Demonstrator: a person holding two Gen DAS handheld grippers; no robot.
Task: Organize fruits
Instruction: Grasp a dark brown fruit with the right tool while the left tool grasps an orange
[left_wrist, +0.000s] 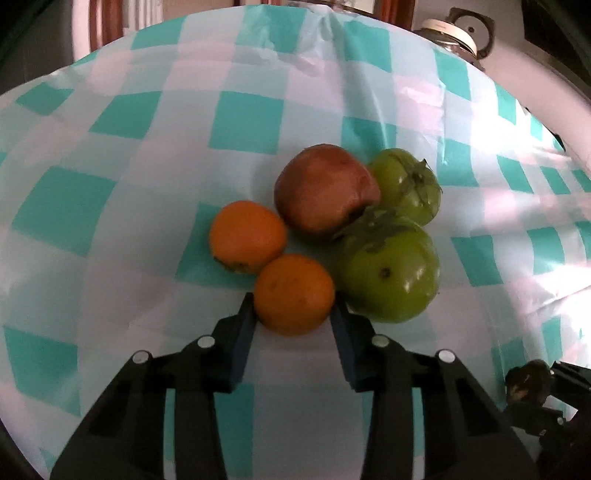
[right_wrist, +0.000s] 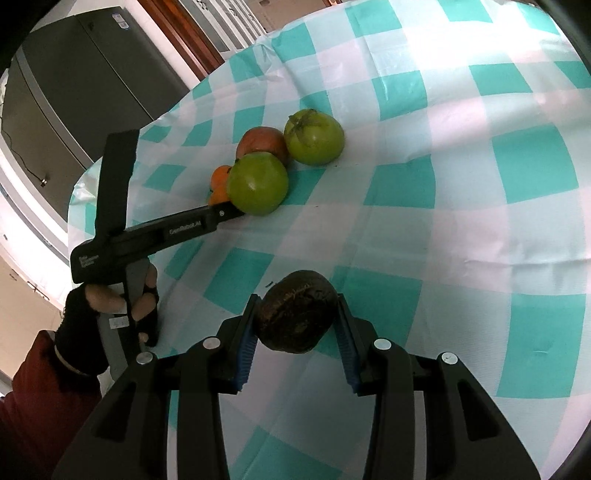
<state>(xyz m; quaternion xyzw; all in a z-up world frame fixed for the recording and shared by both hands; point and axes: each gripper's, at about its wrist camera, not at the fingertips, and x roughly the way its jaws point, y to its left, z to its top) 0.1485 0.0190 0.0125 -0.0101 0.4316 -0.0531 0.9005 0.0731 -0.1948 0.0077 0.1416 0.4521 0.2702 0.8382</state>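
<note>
Right gripper was clamped on a dark brown fruit, held well apart from the cluster. Left gripper flanked the nearer orange; firm grip unclear. Second orange, reddish fruit and two green fruits sat touching mid-tablecloth. Grouping looked mostly done; the dark fruit remained unplaced.
</note>
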